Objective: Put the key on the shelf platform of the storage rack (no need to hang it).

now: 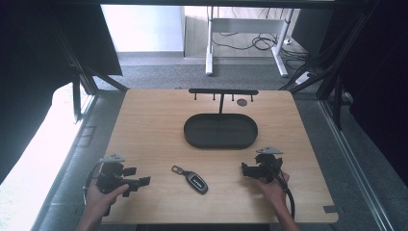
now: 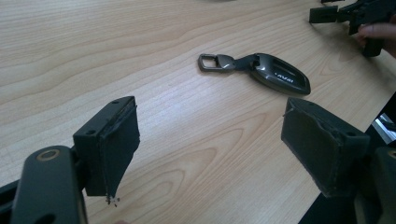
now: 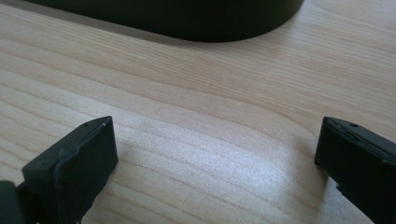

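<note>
Both tongs wide open, gripping nothing: left tongs [image 1: 139,182] at near-left bench [image 1: 154,120] edge, right tongs [image 1: 246,170] near right. Bare wood between and around. Oval black tray [image 1: 220,143] at centre, beyond it a hook rack [image 1: 223,91] along far edge. Key fob [image 1: 191,178] flat between tongs, untouched.

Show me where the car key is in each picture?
High view: the car key lies on the table near the front edge, between the two tongs.
Left gripper view: the car key lies up and right of the middle, beyond the open jaws.
Right gripper view: not in it.
Shared landmark: the black tray, whose wall runs along the top of the right gripper view.
</note>
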`<action>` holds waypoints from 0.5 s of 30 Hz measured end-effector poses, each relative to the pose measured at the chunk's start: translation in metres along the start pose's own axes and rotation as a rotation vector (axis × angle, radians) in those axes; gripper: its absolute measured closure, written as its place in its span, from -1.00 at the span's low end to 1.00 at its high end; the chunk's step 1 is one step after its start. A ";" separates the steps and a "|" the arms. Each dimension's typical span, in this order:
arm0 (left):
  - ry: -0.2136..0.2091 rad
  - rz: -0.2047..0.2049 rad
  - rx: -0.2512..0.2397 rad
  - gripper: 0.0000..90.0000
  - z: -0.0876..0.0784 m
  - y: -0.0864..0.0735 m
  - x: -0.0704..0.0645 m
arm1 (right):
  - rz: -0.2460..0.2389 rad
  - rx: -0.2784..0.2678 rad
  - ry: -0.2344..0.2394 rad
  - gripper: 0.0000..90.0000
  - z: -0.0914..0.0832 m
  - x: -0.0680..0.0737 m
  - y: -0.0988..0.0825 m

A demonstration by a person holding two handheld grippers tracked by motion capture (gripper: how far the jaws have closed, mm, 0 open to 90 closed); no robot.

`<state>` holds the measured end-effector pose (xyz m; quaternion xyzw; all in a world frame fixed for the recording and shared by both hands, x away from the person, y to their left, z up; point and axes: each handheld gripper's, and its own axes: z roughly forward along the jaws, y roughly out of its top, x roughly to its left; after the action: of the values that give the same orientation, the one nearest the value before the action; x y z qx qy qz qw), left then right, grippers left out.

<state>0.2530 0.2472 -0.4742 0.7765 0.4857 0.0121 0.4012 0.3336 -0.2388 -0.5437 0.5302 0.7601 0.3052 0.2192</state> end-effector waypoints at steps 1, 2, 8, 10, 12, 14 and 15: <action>0.000 0.000 0.003 -0.57 0.001 0.000 0.001 | -0.011 0.000 0.013 -1.00 0.001 -0.001 0.001; 0.002 -0.003 0.005 -0.57 0.002 -0.001 0.001 | -0.026 0.000 0.030 -1.00 0.001 -0.001 0.001; 0.001 0.009 0.004 -0.57 0.001 -0.001 -0.004 | -0.035 0.032 0.026 -0.69 -0.007 0.000 0.004; 0.000 0.013 -0.001 -0.57 0.000 0.000 -0.006 | -0.040 0.029 0.032 -0.66 -0.015 -0.001 0.005; 0.000 0.014 -0.002 -0.56 0.000 0.000 -0.006 | -0.038 0.017 0.052 -0.61 -0.021 -0.003 0.006; 0.000 0.011 0.002 -0.57 0.000 0.000 -0.005 | -0.036 -0.003 0.058 -0.58 -0.028 -0.005 0.007; 0.001 0.009 0.002 -0.56 0.001 0.000 -0.005 | -0.029 -0.010 0.062 -0.57 -0.030 -0.006 0.008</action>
<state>0.2506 0.2433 -0.4734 0.7792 0.4823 0.0137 0.4001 0.3214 -0.2488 -0.5165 0.5082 0.7727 0.3219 0.2028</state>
